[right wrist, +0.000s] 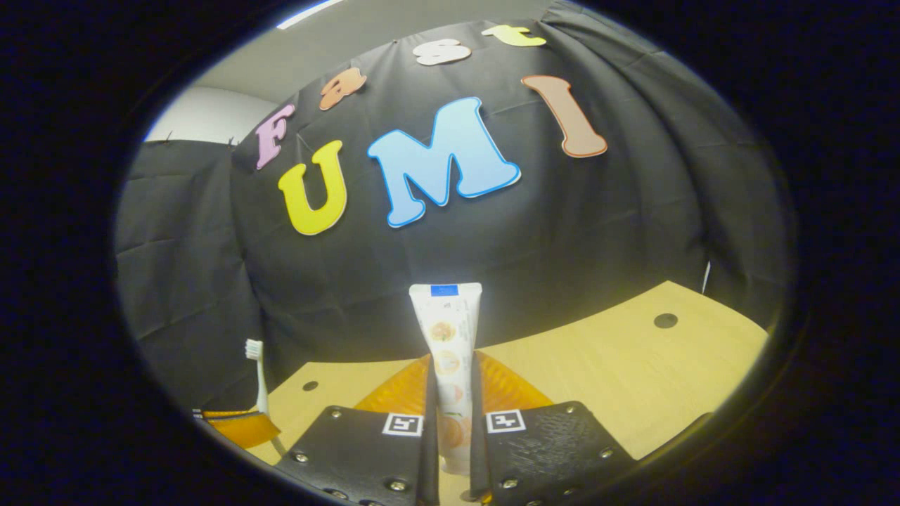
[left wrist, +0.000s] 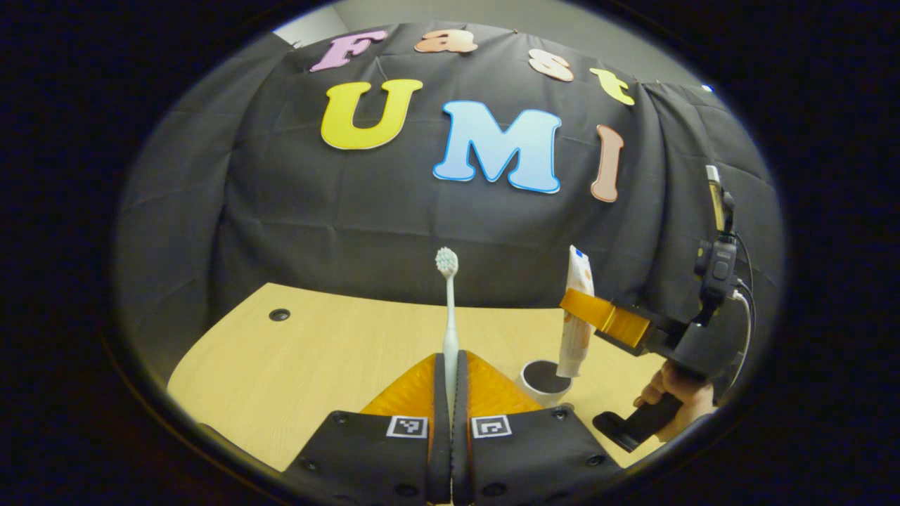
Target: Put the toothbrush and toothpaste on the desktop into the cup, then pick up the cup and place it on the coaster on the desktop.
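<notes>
I hold both task items in the air, so I judge this to be the first step: loading the cup. My left gripper (left wrist: 450, 365) is clamped on the slim white toothbrush (left wrist: 448, 309), both fingers pressed against its handle, the bristle head standing upright above them. My right gripper (right wrist: 453, 393) is clamped on the white toothpaste tube with orange fruit print (right wrist: 448, 351), also upright, its flat crimped end uppermost.

In the left gripper view I see that right gripper (left wrist: 598, 313) farther off, held in a hand (left wrist: 678, 400), with the tube's (left wrist: 575, 309) lower end hanging just over the mouth of the small white cup with a dark inside (left wrist: 545, 379). Whether the tube's end is already inside the rim or just above it, I cannot tell. The cup stands on the pale wooden desktop (left wrist: 316, 358). In the right gripper view the toothbrush (right wrist: 257, 379) shows off to the side.

Next, I reckon the tube must go straight down into the cup before my right fingers part. Then the toothbrush must be carried across and over the same opening, handle end first. I have not spotted the coaster from here.
</notes>
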Tool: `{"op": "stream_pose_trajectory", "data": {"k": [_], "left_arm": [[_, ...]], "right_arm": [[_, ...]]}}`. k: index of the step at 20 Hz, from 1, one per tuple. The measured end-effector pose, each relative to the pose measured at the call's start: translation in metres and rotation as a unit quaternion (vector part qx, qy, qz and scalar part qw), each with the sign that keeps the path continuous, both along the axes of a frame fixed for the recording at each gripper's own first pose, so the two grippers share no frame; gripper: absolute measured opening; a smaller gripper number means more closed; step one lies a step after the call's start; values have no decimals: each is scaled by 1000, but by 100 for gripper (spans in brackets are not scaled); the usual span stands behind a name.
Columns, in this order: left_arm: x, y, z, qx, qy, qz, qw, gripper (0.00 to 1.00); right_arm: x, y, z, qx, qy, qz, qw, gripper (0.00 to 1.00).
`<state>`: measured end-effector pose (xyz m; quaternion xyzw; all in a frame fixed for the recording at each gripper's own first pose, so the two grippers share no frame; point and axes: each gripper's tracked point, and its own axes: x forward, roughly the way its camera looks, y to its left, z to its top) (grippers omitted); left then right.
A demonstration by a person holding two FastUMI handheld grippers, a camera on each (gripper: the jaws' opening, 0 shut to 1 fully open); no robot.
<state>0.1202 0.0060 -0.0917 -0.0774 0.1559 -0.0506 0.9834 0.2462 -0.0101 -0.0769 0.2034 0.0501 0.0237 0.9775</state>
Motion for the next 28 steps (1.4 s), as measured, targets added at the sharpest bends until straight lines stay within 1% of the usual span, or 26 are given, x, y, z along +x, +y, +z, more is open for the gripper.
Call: {"op": "stream_pose_trajectory", "data": {"k": [4, 7, 11, 15, 18, 23, 24, 25, 27, 28], "left_arm": [[-2, 4, -5, -4, 9, -1, 1000, 9], [-5, 9, -9, -6, 17, 3, 1000, 9], [-5, 10, -12, -8, 21, 3, 1000, 9], [-5, 7, -15, -12, 26, 1, 1000, 8], [-4, 4, -16, -12, 28, -1, 1000, 8], [-2, 1, -18, -12, 31, -3, 999, 8], [-2, 1, -19, -11, 32, -3, 999, 9], [-2, 1, -19, -11, 32, -4, 999, 9], [-1, 0, -18, -10, 32, -5, 999, 9], [-2, 0, -18, -9, 31, -5, 999, 9]], "right_arm": [[12, 3, -18, -26, 7, -4, 1000, 18], [17, 6, -41, -32, 37, 1, 999, 18], [13, 11, -62, -40, 72, 8, 997, 21], [4, 14, -72, -68, 90, 15, 994, 22], [-3, 20, -84, -83, 110, 31, 990, 25], [-12, 26, -99, -109, 134, 46, 984, 27], [-13, 27, -100, -110, 137, 49, 983, 33], [-14, 28, -103, -110, 142, 51, 983, 28], [-15, 28, -101, -109, 140, 52, 983, 31], [-15, 29, -101, -109, 141, 52, 983, 31]]}}
